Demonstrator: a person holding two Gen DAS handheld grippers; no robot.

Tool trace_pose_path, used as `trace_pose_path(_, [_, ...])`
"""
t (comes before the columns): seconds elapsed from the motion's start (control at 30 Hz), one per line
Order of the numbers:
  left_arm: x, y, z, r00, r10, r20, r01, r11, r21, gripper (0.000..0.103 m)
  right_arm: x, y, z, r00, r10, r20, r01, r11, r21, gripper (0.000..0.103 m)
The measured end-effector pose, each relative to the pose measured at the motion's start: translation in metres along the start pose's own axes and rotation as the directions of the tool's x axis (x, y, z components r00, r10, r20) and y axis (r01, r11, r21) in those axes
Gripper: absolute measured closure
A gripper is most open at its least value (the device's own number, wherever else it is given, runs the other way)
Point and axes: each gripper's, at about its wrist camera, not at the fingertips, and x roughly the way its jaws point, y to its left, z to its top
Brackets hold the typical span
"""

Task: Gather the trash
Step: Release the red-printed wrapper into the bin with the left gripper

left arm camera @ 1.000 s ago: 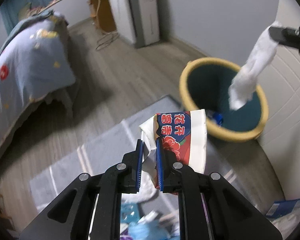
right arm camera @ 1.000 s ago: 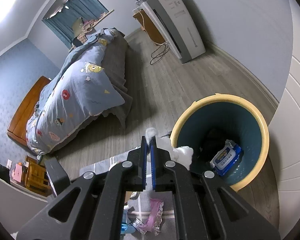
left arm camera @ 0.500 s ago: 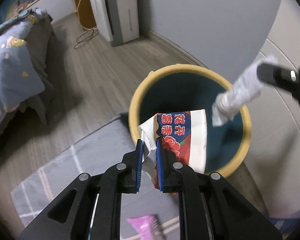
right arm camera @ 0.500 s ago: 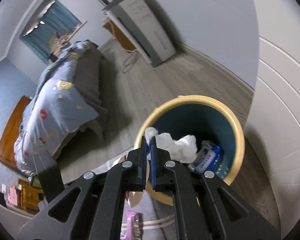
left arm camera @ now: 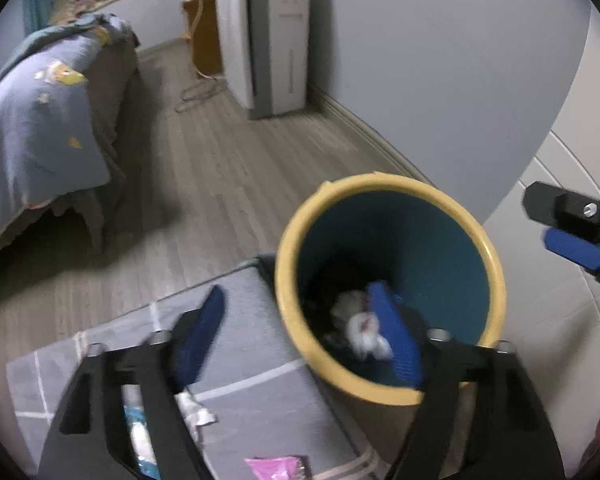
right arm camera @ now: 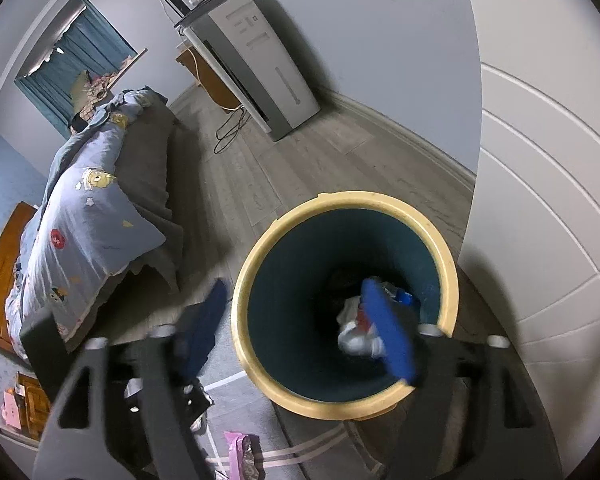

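The teal trash bin with a yellow rim (left arm camera: 288,312) stands on the floor just under both grippers. My left gripper (left arm camera: 300,332) hangs over its near rim with its jaws opening, and nothing is between the blue pads (left arm camera: 204,332). My right gripper (right arm camera: 296,328) is above the same bin (right arm camera: 244,320), jaws also opening and empty; it shows at the right edge of the left wrist view (left arm camera: 572,236). Crumpled white and red trash (right arm camera: 356,332) lies at the bottom of the bin (left arm camera: 360,328), beside a blue packet (right arm camera: 404,298).
A grey rug (left arm camera: 260,360) lies left of the bin, with a pink wrapper (left arm camera: 276,466), crumpled white paper (left arm camera: 192,408) and a blue-white wrapper (left arm camera: 140,440) on it. A bed with a blue quilt (left arm camera: 32,128) is at left. A white appliance (left arm camera: 268,40) stands by the far wall, white panelling (right arm camera: 548,200) at right.
Both grippers have gone from shut to open. The red-and-white wrapper left the left gripper and the white tissue left the right one; both now lie in the bin.
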Motion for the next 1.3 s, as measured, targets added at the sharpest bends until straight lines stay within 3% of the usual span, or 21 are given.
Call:
trace_pose_path(0.13, [-0.015,0.003,-0.004,0.999,0.034,0.038,-0.035,0.999,0.034,0.011,-0.009,0.012,-0.001,1.000,-0.016,0.008,0.016,1.000,-0.027,0.005])
trace_pose_path(0.33, [-0.056,0.019,-0.018,0.993,0.070,0.093,-0.076,0.995,0.066,0.008,-0.041,0.041,-0.003,0.998,-0.048,0.044,0.051,0.996,-0.067,0.005])
trace_pose_path(0.5, [-0.099,0.050,-0.039,0.989,0.087,0.116,-0.090,0.996,0.023,0.007,-0.065,0.078,-0.018,0.991,-0.096,0.097,0.111,0.978,-0.175,0.006])
trace_pose_path(0.67, [-0.136,0.093,-0.066,0.984,0.136,0.115,-0.133,0.991,-0.030,0.007,-0.075,0.127,-0.053,0.992,-0.090,0.085,0.113,0.934,-0.338,0.005])
trace_pose_path(0.77, [-0.161,0.123,-0.086,0.978,0.174,0.113,-0.164,0.982,-0.089,0.006,-0.077,0.144,-0.072,0.995,-0.068,0.067,0.088,0.926,-0.368,0.006])
trace_pose_path(0.87, [-0.179,0.144,-0.109,0.978,0.181,0.108,-0.167,0.978,-0.129,0.005,-0.072,0.152,-0.096,0.999,-0.049,0.022,0.054,0.931,-0.362,0.005])
trace_pose_path(0.93, [-0.187,0.153,-0.123,0.975,0.195,0.110,-0.180,0.975,-0.132,0.005,-0.066,0.157,-0.108,0.996,-0.088,0.008,0.085,0.926,-0.369,0.005])
trace_pose_path(1.03, [-0.197,0.167,-0.144,0.968,0.225,0.112,-0.210,0.968,-0.134,0.005,-0.056,0.159,-0.125,0.985,-0.168,0.036,0.168,0.896,-0.412,0.005])
trace_pose_path(1.2, [-0.199,0.192,-0.162,0.967,0.232,0.105,-0.211,0.961,-0.182,0.005,-0.037,0.167,-0.156,0.981,-0.192,-0.010,0.162,0.856,-0.491,0.006])
trace_pose_path(1.3, [-0.188,0.200,-0.171,0.968,0.239,0.073,-0.222,0.957,-0.187,0.005,-0.031,0.160,-0.167,0.981,-0.190,-0.029,0.157,0.878,-0.452,0.006])
